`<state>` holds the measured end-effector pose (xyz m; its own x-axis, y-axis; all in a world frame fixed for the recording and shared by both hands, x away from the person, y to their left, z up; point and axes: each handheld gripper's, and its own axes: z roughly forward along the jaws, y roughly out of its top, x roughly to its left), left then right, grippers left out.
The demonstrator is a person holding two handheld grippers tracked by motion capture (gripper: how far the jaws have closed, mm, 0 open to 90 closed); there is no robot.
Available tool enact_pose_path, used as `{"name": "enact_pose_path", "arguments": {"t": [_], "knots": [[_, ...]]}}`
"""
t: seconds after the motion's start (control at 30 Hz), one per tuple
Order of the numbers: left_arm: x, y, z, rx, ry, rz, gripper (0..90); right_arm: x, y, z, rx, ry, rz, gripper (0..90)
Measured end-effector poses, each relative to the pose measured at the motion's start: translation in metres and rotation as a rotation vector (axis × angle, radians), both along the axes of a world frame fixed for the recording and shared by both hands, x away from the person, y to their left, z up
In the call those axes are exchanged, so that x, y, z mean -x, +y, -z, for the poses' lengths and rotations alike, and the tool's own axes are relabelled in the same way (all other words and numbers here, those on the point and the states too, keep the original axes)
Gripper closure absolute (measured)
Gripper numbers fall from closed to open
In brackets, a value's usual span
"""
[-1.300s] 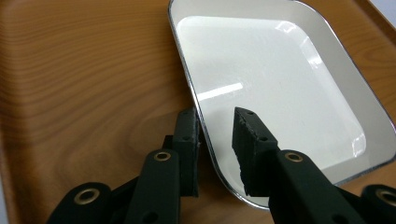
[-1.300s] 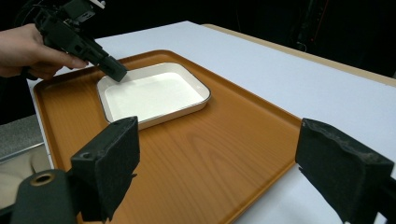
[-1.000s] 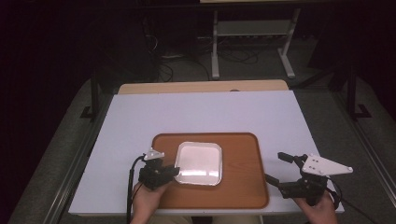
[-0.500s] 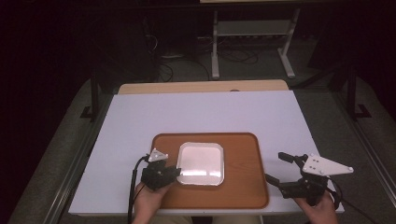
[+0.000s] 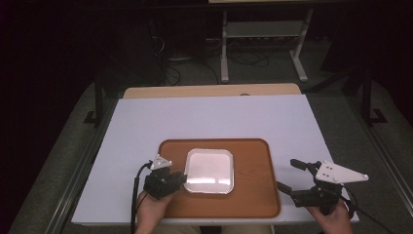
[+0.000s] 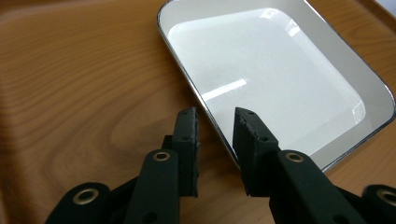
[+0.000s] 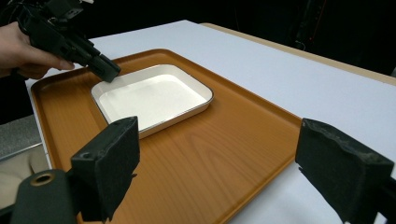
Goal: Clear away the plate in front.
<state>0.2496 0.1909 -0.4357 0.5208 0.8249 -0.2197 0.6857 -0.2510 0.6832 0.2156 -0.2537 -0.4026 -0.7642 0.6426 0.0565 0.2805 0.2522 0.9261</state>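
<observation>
A white square dish (image 5: 209, 170) lies on a brown wooden tray (image 5: 253, 195) near the table's front. My left gripper (image 5: 184, 178) is at the dish's left edge, held by a hand. In the left gripper view its jaws (image 6: 215, 121) straddle the dish's (image 6: 280, 79) rim with a gap on each side; they have just been opening. The tray (image 6: 84, 84) lies beneath. My right gripper (image 5: 286, 174) stands wide open off the tray's right front corner. Its own view shows its jaws (image 7: 217, 154) empty, facing the tray (image 7: 252, 126), the dish (image 7: 154, 93) and the left gripper (image 7: 109, 72).
The tray sits on a white board (image 5: 214, 117) over the table, with a wooden strip (image 5: 209, 90) along the far edge. A metal stand (image 5: 263, 34) and cables are on the dark floor beyond. The board's front edge runs just below both hands.
</observation>
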Motion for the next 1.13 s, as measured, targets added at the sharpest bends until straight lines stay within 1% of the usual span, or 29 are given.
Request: {"name": "enact_pose_path", "arguments": {"t": [0.03, 0.07, 0.1, 0.17, 0.23, 0.27, 0.3, 0.37, 0.43, 0.5, 0.53, 0.57, 0.6, 0.67, 0.7, 0.73, 0.77, 0.83, 0.87, 0.9, 0.97, 1.0, 1.13], "knots": [[0.0, 0.001, -0.001, 0.004, -0.005, 0.005, 68.8, 0.0, 0.0, 0.0, 0.004, 0.0, 0.0, 13.1], [-0.001, 0.003, -0.003, 0.013, -0.02, 0.014, 68.4, 0.0, 0.0, 0.0, 0.004, 0.001, 0.0, 13.1], [-0.001, 0.003, -0.003, 0.013, -0.02, 0.014, 67.5, 0.0, 0.0, 0.0, 0.004, 0.001, 0.0, 13.1], [-0.002, 0.005, -0.005, 0.027, -0.038, 0.03, 66.4, 0.0, 0.0, 0.001, 0.005, 0.001, 0.001, 13.1], [-0.003, 0.008, -0.007, 0.03, -0.053, 0.04, 64.7, 0.0, -0.001, 0.001, 0.004, 0.004, 0.005, 13.1], [-0.003, 0.01, -0.008, 0.04, -0.065, 0.044, 62.5, -0.001, -0.002, 0.001, 0.006, 0.005, 0.007, 13.1], [-0.004, 0.012, -0.009, 0.041, -0.069, 0.047, 62.5, -0.001, -0.002, 0.001, 0.006, 0.005, 0.007, 13.1], [-0.005, 0.017, -0.012, 0.055, -0.088, 0.069, 58.3, -0.001, -0.002, 0.001, 0.008, 0.004, 0.009, 13.1], [-0.005, 0.022, -0.016, 0.045, -0.111, 0.079, 55.2, -0.001, -0.002, 0.002, 0.008, 0.007, 0.011, 13.1], [-0.006, 0.028, -0.019, 0.059, -0.133, 0.093, 54.4, -0.001, -0.001, 0.002, 0.01, 0.009, 0.012, 13.1], [-0.005, 0.031, -0.021, 0.06, -0.145, 0.092, 51.9, -0.001, -0.001, 0.002, 0.012, 0.011, 0.014, 13.1], [-0.005, 0.034, -0.022, 0.057, -0.158, 0.097, 51.9, -0.001, -0.001, 0.002, 0.012, 0.011, 0.014, 13.1], [-0.005, 0.038, -0.024, 0.062, -0.166, 0.104, 48.9, -0.002, 0.0, 0.002, 0.012, 0.009, 0.015, 13.1], [-0.004, 0.044, -0.025, 0.06, -0.184, 0.114, 47.8, -0.002, 0.0, 0.002, 0.012, 0.01, 0.015, 13.1], [-0.004, 0.051, -0.026, 0.062, -0.197, 0.128, 43.1, -0.002, 0.0, 0.003, 0.016, 0.011, 0.016, 13.1], [-0.004, 0.051, -0.026, 0.062, -0.197, 0.128, 41.4, -0.002, 0.0, 0.003, 0.016, 0.011, 0.016, 13.1], [-0.004, 0.055, -0.027, 0.065, -0.205, 0.133, 41.4, -0.002, 0.001, 0.003, 0.016, 0.012, 0.016, 13.1], [-0.002, 0.065, -0.028, 0.073, -0.232, 0.137, 35.3, -0.003, 0.001, 0.004, 0.022, 0.016, 0.014, 13.1], [-0.002, 0.065, -0.028, 0.073, -0.232, 0.137, 33.7, -0.003, 0.001, 0.004, 0.022, 0.016, 0.014, 13.1], [0.0, 0.068, -0.028, 0.074, -0.243, 0.138, 33.7, -0.003, 0.001, 0.004, 0.023, 0.016, 0.015, 13.1], [0.002, 0.074, -0.026, 0.073, -0.265, 0.135, 30.2, -0.003, 0.0, 0.004, 0.023, 0.016, 0.018, 13.1], [0.004, 0.078, -0.022, 0.059, -0.282, 0.14, 29.7, -0.003, -0.001, 0.005, 0.023, 0.019, 0.02, 13.1], [0.006, 0.082, -0.016, 0.07, -0.275, 0.149, 29.7, -0.004, -0.001, 0.006, 0.028, 0.02, 0.021, 13.1]]}}
